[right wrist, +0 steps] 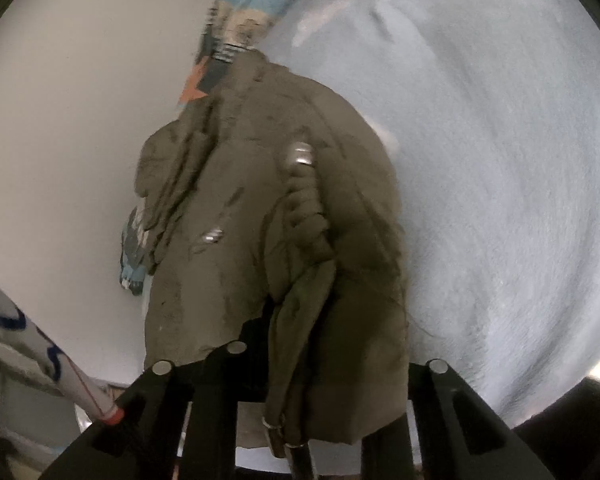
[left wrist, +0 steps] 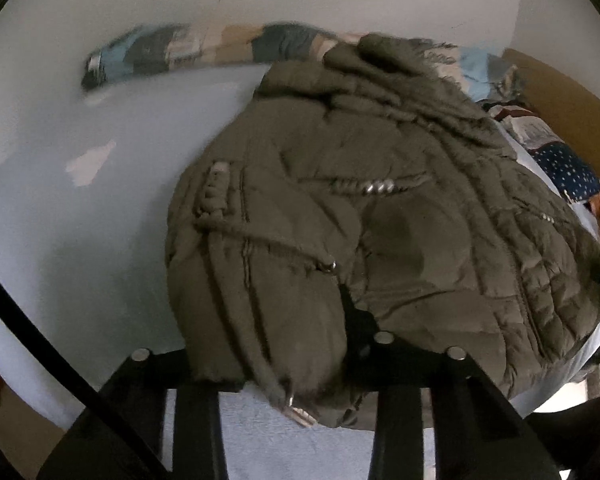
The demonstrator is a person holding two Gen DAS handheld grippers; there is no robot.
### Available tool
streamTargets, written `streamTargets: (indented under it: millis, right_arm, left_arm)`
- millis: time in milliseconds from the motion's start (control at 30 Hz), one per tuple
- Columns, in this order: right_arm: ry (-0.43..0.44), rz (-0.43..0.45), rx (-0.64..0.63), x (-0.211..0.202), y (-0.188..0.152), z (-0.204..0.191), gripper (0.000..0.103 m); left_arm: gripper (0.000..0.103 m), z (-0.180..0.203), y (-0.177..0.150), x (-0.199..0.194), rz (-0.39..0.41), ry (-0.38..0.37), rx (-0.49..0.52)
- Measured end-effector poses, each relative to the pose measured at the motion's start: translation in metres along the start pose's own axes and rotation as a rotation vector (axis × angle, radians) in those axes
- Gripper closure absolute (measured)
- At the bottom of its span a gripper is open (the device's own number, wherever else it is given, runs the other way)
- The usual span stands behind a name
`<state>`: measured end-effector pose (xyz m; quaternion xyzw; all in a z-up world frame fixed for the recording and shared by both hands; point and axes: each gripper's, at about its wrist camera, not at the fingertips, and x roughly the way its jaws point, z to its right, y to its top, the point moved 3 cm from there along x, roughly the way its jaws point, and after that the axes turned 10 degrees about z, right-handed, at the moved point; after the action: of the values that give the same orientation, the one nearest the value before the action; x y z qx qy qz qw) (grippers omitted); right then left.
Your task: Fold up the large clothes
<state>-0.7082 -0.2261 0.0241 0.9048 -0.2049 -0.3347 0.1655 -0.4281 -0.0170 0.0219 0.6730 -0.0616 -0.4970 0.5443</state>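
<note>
An olive-green padded jacket (left wrist: 380, 216) with metal snaps and a fur-edged hood lies bunched on a pale blue bed sheet (left wrist: 100, 208). In the left wrist view its near hem drapes over my left gripper (left wrist: 296, 364), whose fingers are closed into the fabric. In the right wrist view the same jacket (right wrist: 268, 240) hangs over my right gripper (right wrist: 300, 372), which pinches a fold of its edge with a buckled strap (right wrist: 276, 432) dangling below. Both sets of fingertips are hidden by cloth.
A patchwork quilt (left wrist: 220, 50) lies along the white wall at the far side of the bed. Patterned pillows (left wrist: 560, 160) sit at the right by a wooden headboard (left wrist: 572, 92). A printed cloth and a red-tipped pole (right wrist: 100, 404) show at lower left in the right wrist view.
</note>
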Motion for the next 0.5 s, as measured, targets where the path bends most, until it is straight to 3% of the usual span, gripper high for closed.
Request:
streamTargets:
  millis: [167, 267, 500]
  right_arm:
    - [0.029, 0.061, -0.120, -0.019, 0.005, -0.031, 0.088]
    - [0.036, 0.083, -0.178, -0.029, 0.006, -0.043, 0.088]
    - [0.082, 0.110, -0.220, -0.051, 0.004, -0.060, 0.089]
  left_arm:
    - [0.083, 0.011, 0.016, -0.034, 0.115, -0.001, 0.083]
    - [0.084, 0.015, 0.021, -0.051, 0.155, 0.001, 0.120]
    - [0.084, 0.015, 0.025, -0.065, 0.181, -0.017, 0.148]
